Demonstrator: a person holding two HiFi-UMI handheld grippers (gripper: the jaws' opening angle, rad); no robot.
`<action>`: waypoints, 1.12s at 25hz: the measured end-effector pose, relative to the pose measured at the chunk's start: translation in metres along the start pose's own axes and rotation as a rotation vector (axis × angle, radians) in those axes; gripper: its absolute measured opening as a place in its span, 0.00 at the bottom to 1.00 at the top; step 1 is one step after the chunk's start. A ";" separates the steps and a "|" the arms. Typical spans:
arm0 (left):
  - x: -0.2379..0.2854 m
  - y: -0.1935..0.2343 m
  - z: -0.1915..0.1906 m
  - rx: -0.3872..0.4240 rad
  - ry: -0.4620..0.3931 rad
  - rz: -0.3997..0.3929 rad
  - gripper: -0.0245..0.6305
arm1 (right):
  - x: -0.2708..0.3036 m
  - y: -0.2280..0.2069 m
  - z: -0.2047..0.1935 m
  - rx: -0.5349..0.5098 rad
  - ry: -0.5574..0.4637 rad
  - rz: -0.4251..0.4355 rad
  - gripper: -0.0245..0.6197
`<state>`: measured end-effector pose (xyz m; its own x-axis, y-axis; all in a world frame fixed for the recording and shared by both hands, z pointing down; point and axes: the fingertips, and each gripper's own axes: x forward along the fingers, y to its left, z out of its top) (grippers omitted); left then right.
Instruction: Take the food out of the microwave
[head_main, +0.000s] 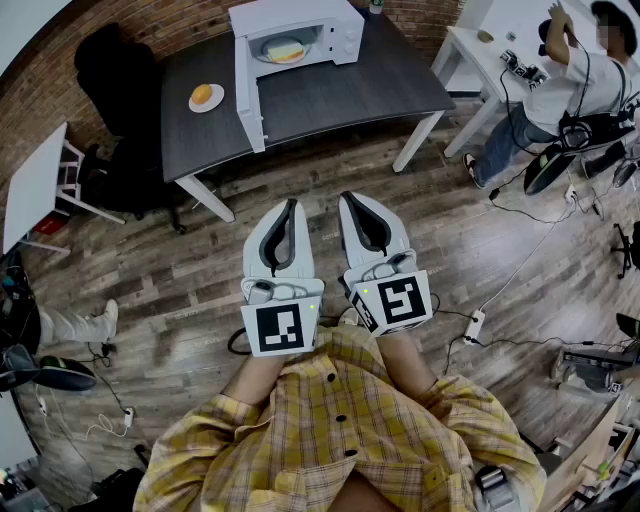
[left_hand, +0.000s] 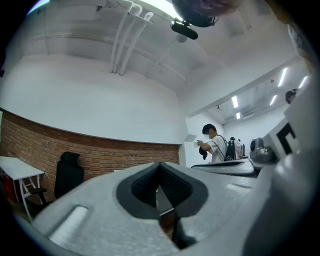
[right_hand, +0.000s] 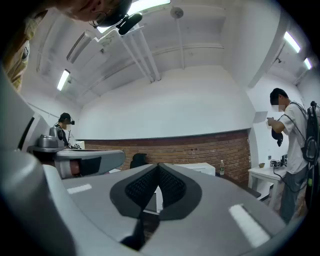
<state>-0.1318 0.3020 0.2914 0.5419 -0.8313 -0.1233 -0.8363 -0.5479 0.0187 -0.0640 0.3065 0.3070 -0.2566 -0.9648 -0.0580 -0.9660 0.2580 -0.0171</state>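
A white microwave (head_main: 330, 30) stands at the far side of the dark table (head_main: 330, 95), its door (head_main: 248, 100) swung wide open. Inside lies a plate with yellow food (head_main: 285, 50). To its left on the table a small white plate holds a bun (head_main: 205, 96). My left gripper (head_main: 291, 206) and right gripper (head_main: 347, 198) hang side by side over the wooden floor, well short of the table. Both are shut and hold nothing. In the right gripper view the microwave (right_hand: 200, 167) shows beyond the closed jaws.
A black office chair (head_main: 125, 75) stands left of the table. A small white side table (head_main: 35, 185) is at the far left. A person (head_main: 575, 85) works at a white desk (head_main: 480, 45) at the upper right. Cables and a power strip (head_main: 475, 325) lie on the floor.
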 end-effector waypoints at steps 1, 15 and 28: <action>-0.001 -0.001 0.001 0.001 -0.003 0.004 0.04 | -0.001 0.000 0.001 0.001 -0.002 0.004 0.04; -0.003 -0.027 -0.002 -0.002 -0.001 0.032 0.04 | -0.022 -0.020 0.009 0.038 -0.047 0.030 0.04; -0.003 -0.079 -0.016 0.014 0.013 0.070 0.04 | -0.055 -0.053 0.009 0.043 -0.062 0.081 0.04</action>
<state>-0.0660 0.3462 0.3064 0.4830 -0.8687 -0.1097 -0.8733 -0.4871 0.0127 0.0013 0.3463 0.3023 -0.3299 -0.9360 -0.1227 -0.9396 0.3381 -0.0529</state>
